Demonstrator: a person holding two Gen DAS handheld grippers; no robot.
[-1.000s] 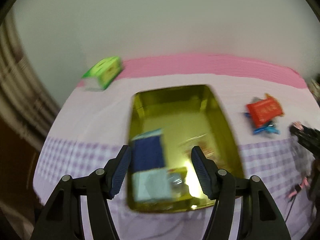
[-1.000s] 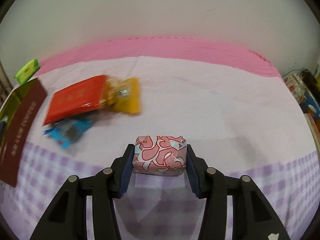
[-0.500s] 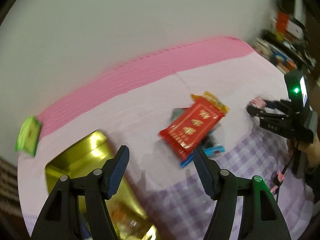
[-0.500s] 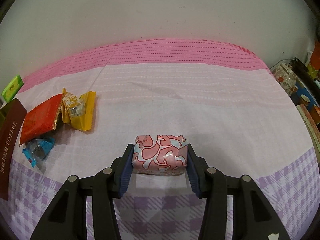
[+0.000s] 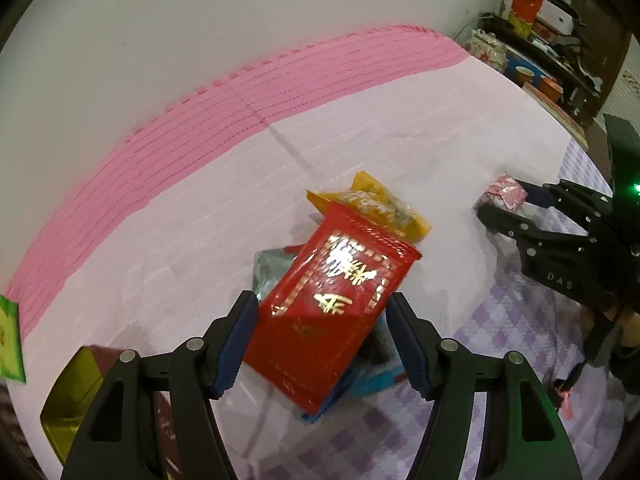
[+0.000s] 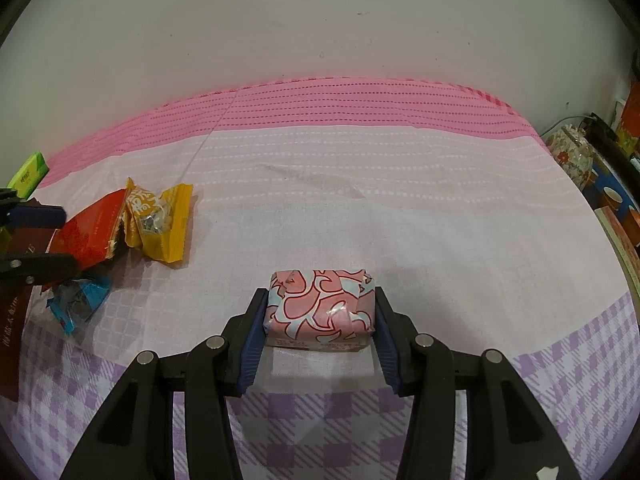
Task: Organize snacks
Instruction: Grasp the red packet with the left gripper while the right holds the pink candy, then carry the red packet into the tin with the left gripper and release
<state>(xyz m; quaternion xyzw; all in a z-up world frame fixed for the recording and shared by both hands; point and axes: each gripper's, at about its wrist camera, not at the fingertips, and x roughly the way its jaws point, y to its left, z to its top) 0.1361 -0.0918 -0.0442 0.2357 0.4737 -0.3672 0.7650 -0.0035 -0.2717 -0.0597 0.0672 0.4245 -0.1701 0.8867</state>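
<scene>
A: Holding the pink wrapped block (image 6: pixel 320 310) between its pads, your right gripper (image 6: pixel 320 320) is closed on it, low over the checked tablecloth (image 6: pixel 400 220). It looks firm, so its flat sides take the grip well.

B: And my left gripper (image 5: pixel 320 340)?

A: Its jaws stand wide with the red packet (image 5: pixel 328 300) between them, and the pads do not press it. This packet is thin, glossy and probably slippery; take it across its long edges. Beyond it lies the yellow packet (image 5: pixel 376 208), soft and crinkly, and under it a blue packet (image 6: pixel 80 300).
</scene>
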